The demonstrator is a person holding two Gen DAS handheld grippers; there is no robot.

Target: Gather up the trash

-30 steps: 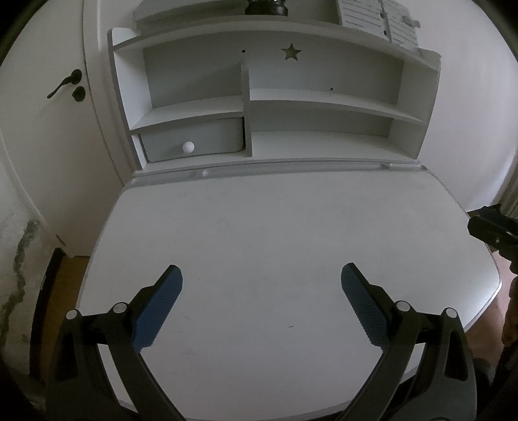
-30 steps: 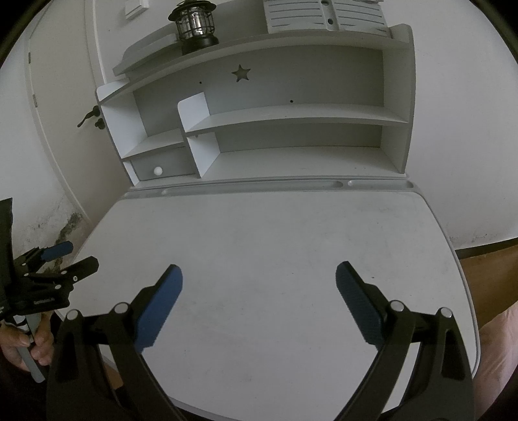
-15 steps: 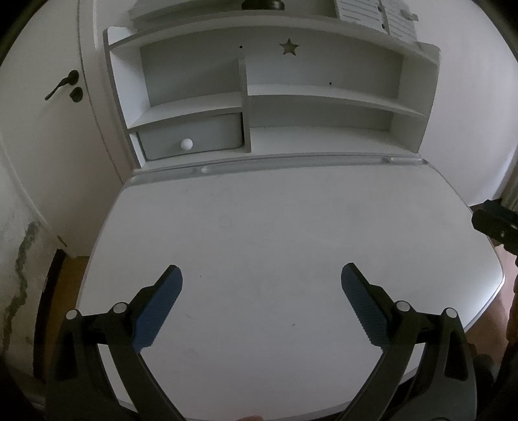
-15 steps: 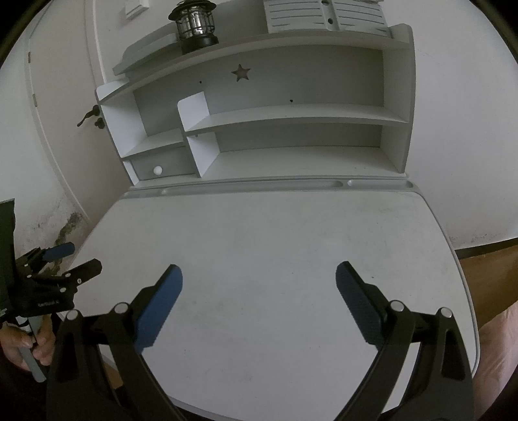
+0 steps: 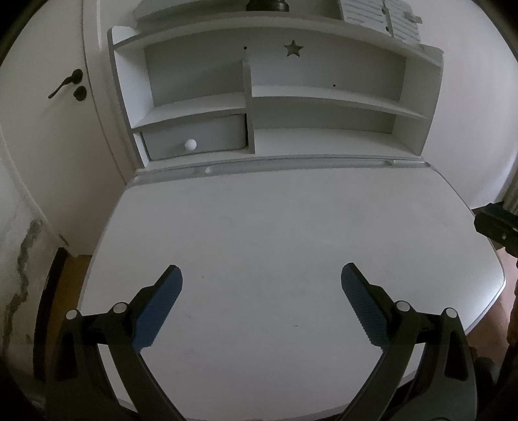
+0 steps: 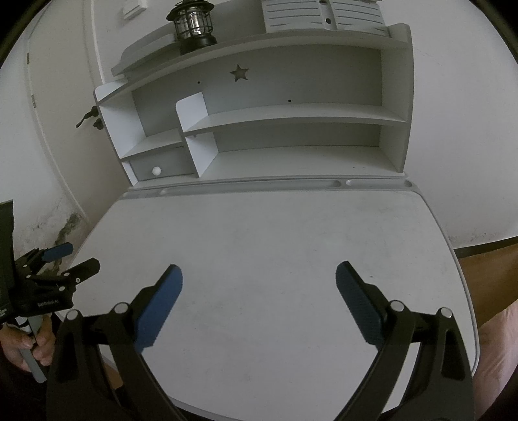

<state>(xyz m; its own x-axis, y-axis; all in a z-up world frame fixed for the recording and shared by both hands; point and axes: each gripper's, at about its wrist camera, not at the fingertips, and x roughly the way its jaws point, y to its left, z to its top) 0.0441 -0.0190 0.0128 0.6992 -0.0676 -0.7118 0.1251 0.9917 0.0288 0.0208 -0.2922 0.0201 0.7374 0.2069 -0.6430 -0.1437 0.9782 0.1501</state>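
Note:
My left gripper is open and empty above the near part of a white desk top. My right gripper is open and empty above the same desk. The left gripper also shows at the left edge of the right wrist view, held in a hand. A dark part of the right gripper shows at the right edge of the left wrist view. I see no trash in either view.
A white shelf unit stands at the back of the desk, with a small drawer at lower left. A black lantern and a white slatted item sit on top. A door with a dark handle is at left.
The left wrist view has tilted slightly, the shelf unit sitting a little lower than half a second ago. Both grippers stay open and nearly still.

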